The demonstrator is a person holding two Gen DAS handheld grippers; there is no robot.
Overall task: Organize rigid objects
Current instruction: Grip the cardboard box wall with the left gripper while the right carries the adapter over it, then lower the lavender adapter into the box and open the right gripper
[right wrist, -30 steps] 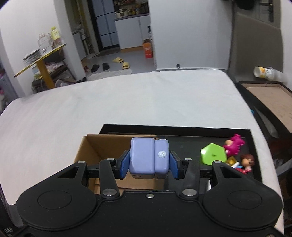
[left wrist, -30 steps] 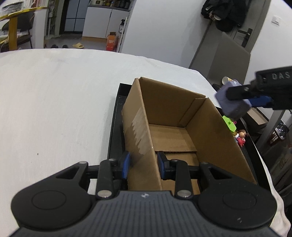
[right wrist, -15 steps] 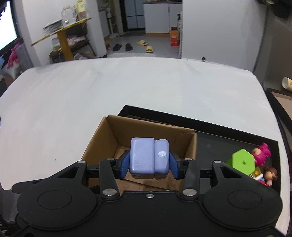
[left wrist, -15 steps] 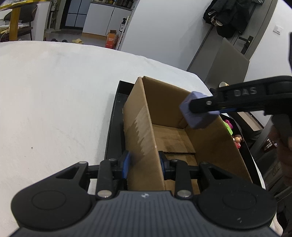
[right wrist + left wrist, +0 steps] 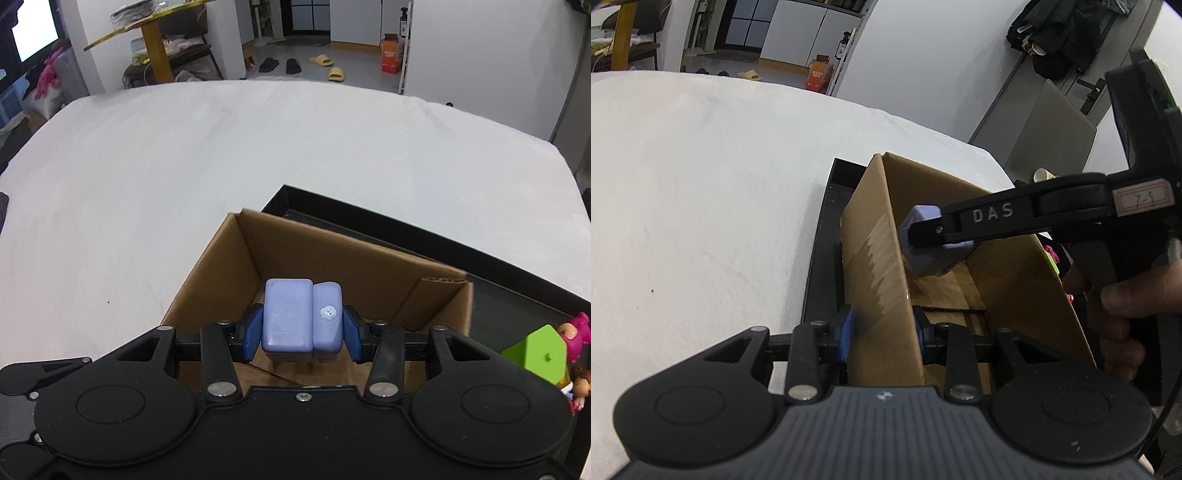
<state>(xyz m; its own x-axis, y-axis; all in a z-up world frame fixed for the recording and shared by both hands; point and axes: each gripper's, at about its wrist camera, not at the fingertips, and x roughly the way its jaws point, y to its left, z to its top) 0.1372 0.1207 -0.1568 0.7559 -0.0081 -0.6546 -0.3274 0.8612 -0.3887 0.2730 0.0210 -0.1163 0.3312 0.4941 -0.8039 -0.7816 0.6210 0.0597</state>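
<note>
**Ana:** Right wrist view first: the right gripper (image 5: 302,328) is clamped on a lavender block (image 5: 299,317), its blue pads pressed to either side, and the block hangs over the open cardboard box (image 5: 236,266). So I'd say the step in hand is dropping that piece into the box.

**Ben:** Agreed. From the left wrist view, the left gripper (image 5: 882,330) is pinched on the near wall of the box, one pad outside and one inside, steadying it. The block (image 5: 925,258) sits just inside the rim, above the box floor, not resting on it.

**Ana:** Next move, by my reckoning: lower a little, part the pads, let it fall, and keep the wall pinched so the box doesn't slide in the black tray (image 5: 480,266).

**Ben:** Materials? The block looks like smooth matte plastic, two rounded rectangular halves side by side, with a small pale mark on the right one. The box is plain corrugated card, with a strip of clear tape shining on its outer wall.

**Ana:** Also in the tray, beside the box: a green house-shaped block (image 5: 535,354) and small dolls (image 5: 574,332). The tabletop (image 5: 184,166) is covered in white cloth.
</note>
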